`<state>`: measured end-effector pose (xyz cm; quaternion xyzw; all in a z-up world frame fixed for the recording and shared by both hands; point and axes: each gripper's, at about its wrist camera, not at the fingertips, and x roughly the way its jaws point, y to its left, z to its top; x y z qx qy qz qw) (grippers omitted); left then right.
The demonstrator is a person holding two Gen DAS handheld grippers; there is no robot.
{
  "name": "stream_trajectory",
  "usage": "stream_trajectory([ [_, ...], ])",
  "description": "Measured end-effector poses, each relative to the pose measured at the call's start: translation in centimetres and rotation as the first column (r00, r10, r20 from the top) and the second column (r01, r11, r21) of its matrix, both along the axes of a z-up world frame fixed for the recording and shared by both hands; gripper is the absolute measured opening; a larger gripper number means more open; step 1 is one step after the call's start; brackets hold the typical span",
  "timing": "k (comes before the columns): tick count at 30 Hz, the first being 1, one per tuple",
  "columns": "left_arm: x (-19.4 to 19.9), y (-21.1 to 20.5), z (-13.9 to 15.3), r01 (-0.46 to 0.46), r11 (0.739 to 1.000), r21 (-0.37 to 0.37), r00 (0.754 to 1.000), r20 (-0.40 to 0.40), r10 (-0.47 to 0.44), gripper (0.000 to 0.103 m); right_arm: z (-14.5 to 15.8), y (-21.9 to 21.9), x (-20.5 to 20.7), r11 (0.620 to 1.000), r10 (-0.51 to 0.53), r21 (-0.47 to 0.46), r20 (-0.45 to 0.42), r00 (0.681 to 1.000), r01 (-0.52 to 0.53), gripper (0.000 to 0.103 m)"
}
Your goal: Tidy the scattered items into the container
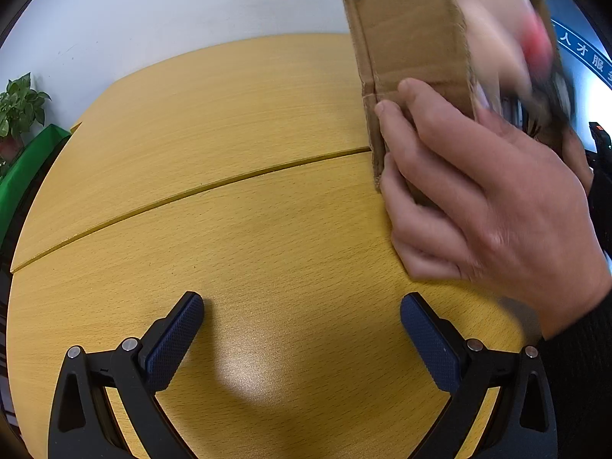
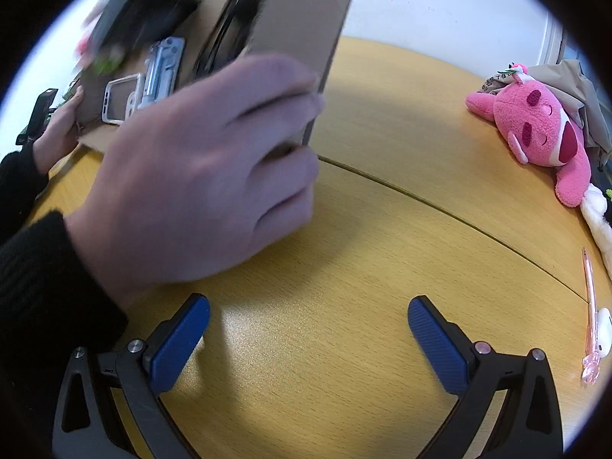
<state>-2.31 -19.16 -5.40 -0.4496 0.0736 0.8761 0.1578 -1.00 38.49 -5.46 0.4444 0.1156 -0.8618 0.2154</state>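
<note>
A person's bare hands (image 1: 485, 199) (image 2: 199, 176) hold a brown cardboard box (image 1: 409, 46) (image 2: 302, 23), tipped on its side above the yellow wooden table (image 1: 237, 199) (image 2: 382, 248). Blurred items show inside it, among them a clear phone case (image 2: 122, 99) and a silvery-blue tool (image 2: 162, 67). My left gripper (image 1: 302, 329) is open low over bare table, below and left of the box. Over bare wood my right gripper (image 2: 308, 332) also stands open, with nothing between its blue pads. A pink plush toy (image 2: 543, 130) and a pink pen (image 2: 591, 313) lie at the table's right.
A potted plant (image 1: 19, 111) and green cloth (image 1: 26, 168) sit past the table's left edge. Beige fabric (image 2: 573, 88) and a white plush (image 2: 600, 222) lie by the pink toy. A seam (image 1: 191, 191) runs across the tabletop. A white wall stands behind.
</note>
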Motion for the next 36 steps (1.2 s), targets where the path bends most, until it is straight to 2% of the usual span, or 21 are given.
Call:
stream_trajectory([
  [36, -1.1, -1.3, 1.1, -0.001, 1.0, -0.001, 1.0, -0.001, 0.001, 0.103, 0.3, 0.1, 0.2, 1.0, -0.005, -0.001, -0.006, 1.0, 0.005, 0.103],
])
